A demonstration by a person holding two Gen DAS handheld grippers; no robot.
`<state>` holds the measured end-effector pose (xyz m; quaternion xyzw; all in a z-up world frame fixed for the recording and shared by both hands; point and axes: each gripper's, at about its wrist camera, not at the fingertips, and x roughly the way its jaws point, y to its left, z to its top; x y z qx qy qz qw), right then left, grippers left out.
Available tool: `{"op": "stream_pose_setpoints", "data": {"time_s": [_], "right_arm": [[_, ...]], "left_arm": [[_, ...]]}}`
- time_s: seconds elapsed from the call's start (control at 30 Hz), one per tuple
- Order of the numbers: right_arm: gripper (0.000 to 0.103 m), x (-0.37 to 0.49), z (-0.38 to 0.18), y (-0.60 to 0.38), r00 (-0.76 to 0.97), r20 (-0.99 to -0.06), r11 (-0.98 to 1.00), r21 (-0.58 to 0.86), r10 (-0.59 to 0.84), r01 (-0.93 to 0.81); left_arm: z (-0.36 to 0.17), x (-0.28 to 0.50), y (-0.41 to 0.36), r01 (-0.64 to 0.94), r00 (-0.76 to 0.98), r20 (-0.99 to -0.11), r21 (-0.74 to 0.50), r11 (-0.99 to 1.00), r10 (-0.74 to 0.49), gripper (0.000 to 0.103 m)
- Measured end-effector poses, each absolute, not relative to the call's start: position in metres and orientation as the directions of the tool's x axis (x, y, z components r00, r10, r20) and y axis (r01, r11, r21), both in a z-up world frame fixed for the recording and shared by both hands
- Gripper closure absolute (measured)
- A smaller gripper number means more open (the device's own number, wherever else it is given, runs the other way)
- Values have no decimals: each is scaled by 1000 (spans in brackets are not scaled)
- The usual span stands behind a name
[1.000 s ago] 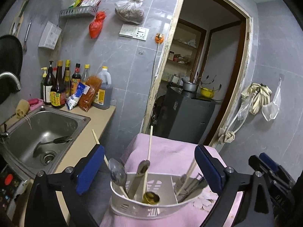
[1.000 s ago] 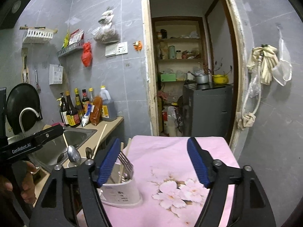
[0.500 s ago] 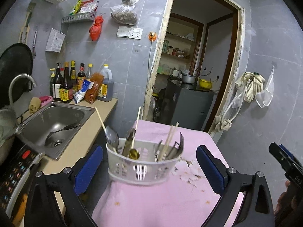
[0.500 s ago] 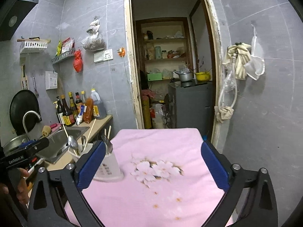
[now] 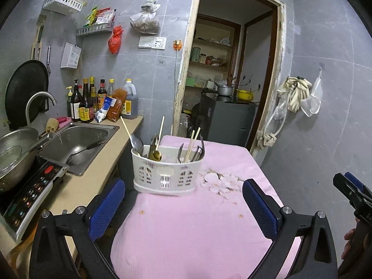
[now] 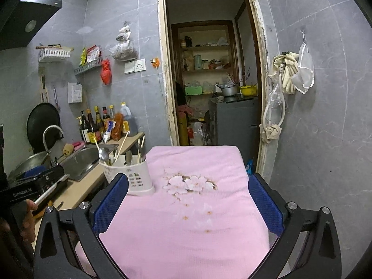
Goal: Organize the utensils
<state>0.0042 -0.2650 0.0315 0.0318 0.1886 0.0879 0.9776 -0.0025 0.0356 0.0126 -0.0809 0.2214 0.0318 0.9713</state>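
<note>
A white slotted utensil holder (image 5: 166,174) stands on the pink cloth-covered table (image 5: 197,232), near its left edge. It holds spoons (image 5: 137,143), chopsticks (image 5: 193,145) and dark utensils. The holder also shows in the right wrist view (image 6: 130,174). My left gripper (image 5: 183,207) is open and empty, a short way in front of the holder. My right gripper (image 6: 188,204) is open and empty, over the table to the right of the holder. The right gripper's body also shows at the right edge of the left wrist view (image 5: 353,193).
Left of the table runs a counter with a steel sink (image 5: 76,141), a ladle in it, sauce bottles (image 5: 93,102), an induction cooker (image 5: 28,190) and a metal pot (image 5: 14,148). An open doorway (image 6: 214,81) lies behind the table. Gloves and bags hang on the right wall (image 6: 290,74).
Both grippers have pulled back from the holder and risen. The holder now stands free on the table, farther from the left gripper. Both grippers stay open.
</note>
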Motion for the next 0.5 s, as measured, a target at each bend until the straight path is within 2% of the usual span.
{"op": "stream_pose_setpoints", "data": {"time_s": [0.5], "right_arm": [[2,-25,32,-277,906,-384,983,92,181,-157]], "left_arm": [[10,-46,22,-71,892,-451,-116,991,11,1]]}}
